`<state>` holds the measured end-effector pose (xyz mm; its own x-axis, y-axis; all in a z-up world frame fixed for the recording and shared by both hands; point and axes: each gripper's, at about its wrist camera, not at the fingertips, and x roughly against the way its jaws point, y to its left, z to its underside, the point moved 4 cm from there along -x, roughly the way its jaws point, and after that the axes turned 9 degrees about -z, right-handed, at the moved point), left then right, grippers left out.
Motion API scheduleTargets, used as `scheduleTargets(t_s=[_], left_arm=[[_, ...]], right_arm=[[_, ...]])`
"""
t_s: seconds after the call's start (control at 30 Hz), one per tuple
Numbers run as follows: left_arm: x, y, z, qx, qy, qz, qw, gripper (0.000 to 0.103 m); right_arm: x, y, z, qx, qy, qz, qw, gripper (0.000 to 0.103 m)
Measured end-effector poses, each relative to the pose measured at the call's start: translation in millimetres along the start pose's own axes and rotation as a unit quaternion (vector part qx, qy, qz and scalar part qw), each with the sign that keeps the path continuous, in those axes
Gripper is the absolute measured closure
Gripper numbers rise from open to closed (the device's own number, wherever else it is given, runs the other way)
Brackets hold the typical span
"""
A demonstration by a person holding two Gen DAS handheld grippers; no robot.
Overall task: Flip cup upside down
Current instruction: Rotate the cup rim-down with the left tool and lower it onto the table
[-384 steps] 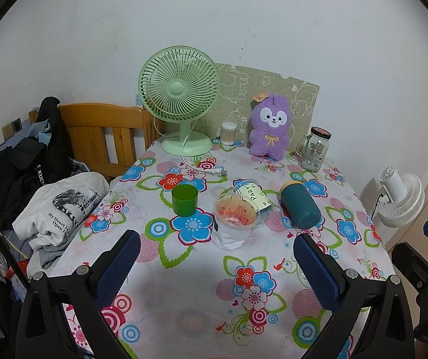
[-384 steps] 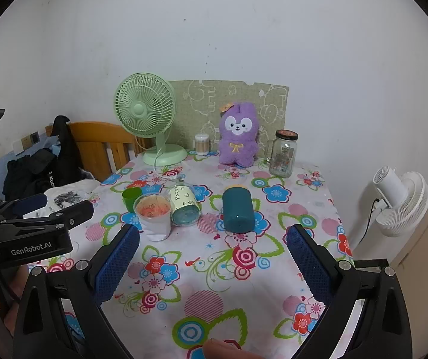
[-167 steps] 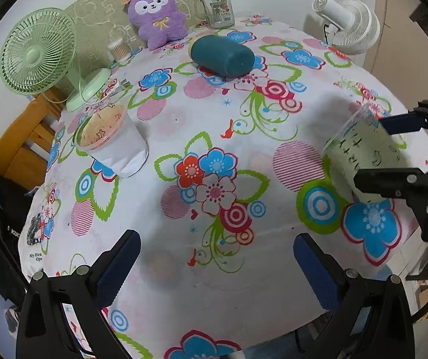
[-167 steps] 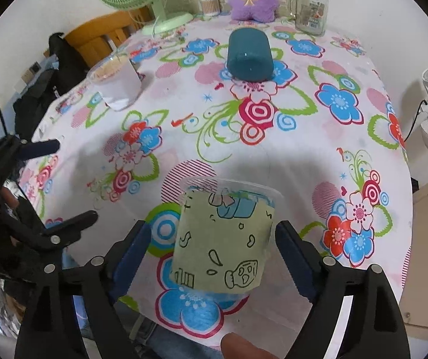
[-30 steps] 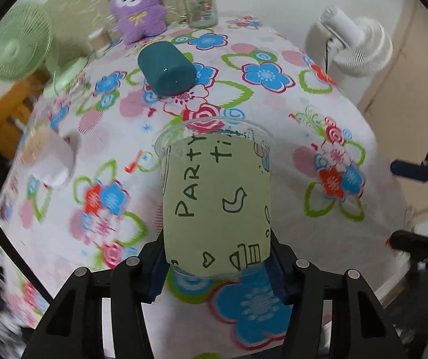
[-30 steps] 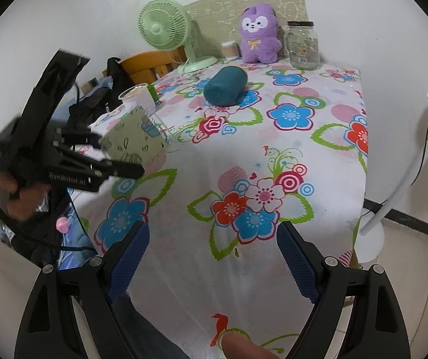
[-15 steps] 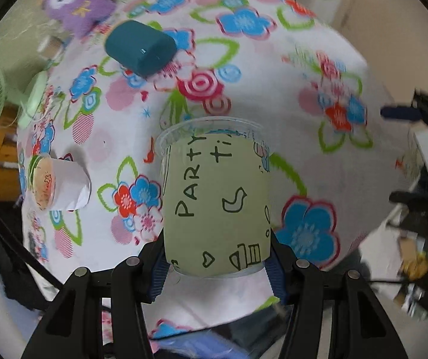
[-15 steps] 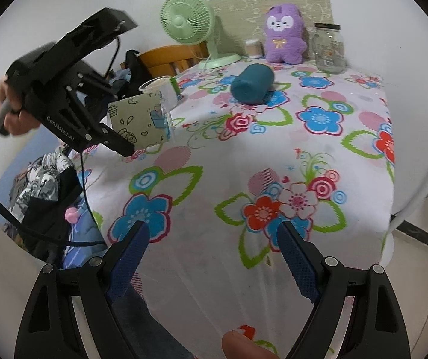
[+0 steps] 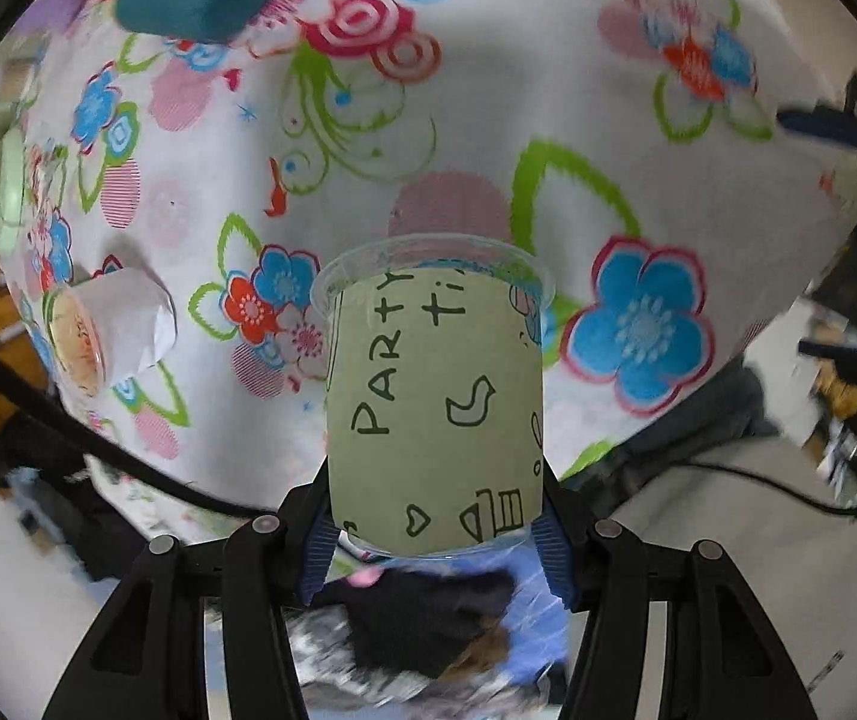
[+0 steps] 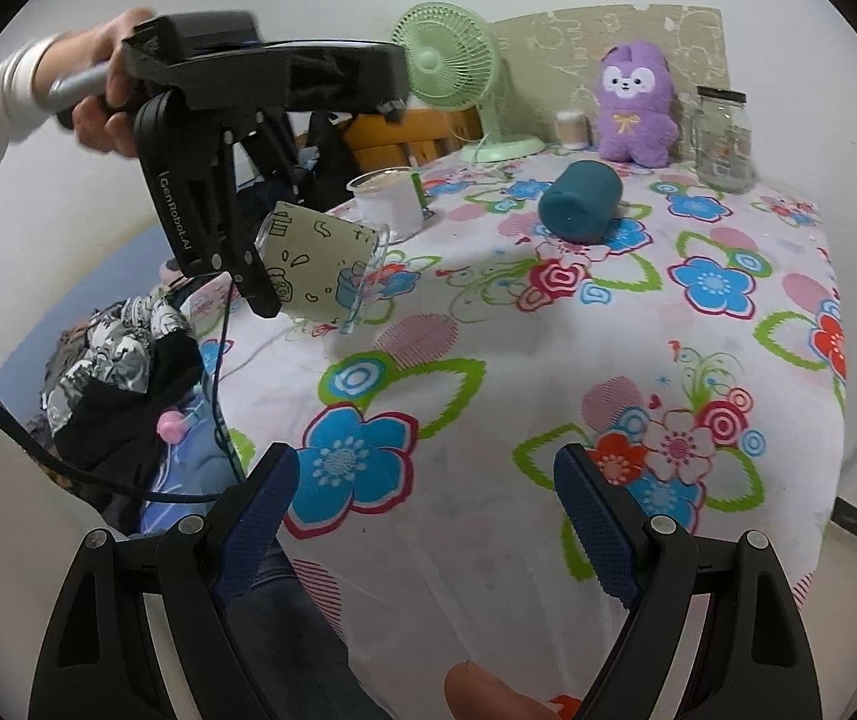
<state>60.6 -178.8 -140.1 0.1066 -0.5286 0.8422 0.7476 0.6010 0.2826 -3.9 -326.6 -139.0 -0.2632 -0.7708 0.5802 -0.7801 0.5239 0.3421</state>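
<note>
My left gripper (image 9: 434, 531) is shut on the base end of a clear plastic cup with a pale green "PARTY" label (image 9: 434, 396). The cup's open rim points down toward the flowered tablecloth (image 9: 458, 138). In the right wrist view the left gripper (image 10: 248, 276) holds the cup (image 10: 323, 267) tilted in the air above the table's left edge, mouth angled down and right. My right gripper (image 10: 422, 510) is open and empty over the table's near edge.
A white paper-wrapped cup (image 10: 389, 201) stands behind the held cup. A teal tumbler (image 10: 578, 207) lies on its side. A green fan (image 10: 455, 69), purple plush (image 10: 635, 102) and glass jar (image 10: 722, 135) stand at the back. Clothes (image 10: 122, 372) hang left of the table.
My left gripper has tipped the cup further over, mouth now pointing down at the table, and lowered it closer to the cloth. My right gripper has stayed open and shifted a little.
</note>
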Motion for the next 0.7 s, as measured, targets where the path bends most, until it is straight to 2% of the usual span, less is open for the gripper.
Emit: scheduleTargets(t_s=[0.17,0.33,0.43,0.5,0.6,0.7], left_arm=[[-11.2,-17.2,-11.1,-0.057,0.071,-0.034,0.9953,0.044],[-20.1,-35.4,-26.9,-0.095,0.107,-0.064,0.9876,0.044],[-20.2,-42.3,-34.5,-0.107,0.11,-0.069,0.9857,0.041],[-18.8,-45.9,-37.0,-0.112,0.107,-0.065,0.9858,0.029],[-10.7,-48.9,-40.1,-0.118,0.094,-0.068,0.9862,0.018],[-6.9,-48.3,-40.4,-0.117,0.087,-0.071,0.9867,0.016]], right_arm=[[-5.8,6.2,3.2,0.006,0.0,-0.006,1.0,0.015],[-6.6,8.5,8.3,0.003,-0.004,-0.011,1.0,0.014],[-6.9,9.2,10.0,0.002,-0.006,-0.015,1.0,0.015],[-8.2,9.1,10.9,0.002,-0.005,-0.018,1.0,0.014],[-10.4,8.1,10.6,0.002,-0.004,-0.021,1.0,0.015],[-11.9,7.3,8.0,0.004,-0.006,-0.023,1.0,0.014]])
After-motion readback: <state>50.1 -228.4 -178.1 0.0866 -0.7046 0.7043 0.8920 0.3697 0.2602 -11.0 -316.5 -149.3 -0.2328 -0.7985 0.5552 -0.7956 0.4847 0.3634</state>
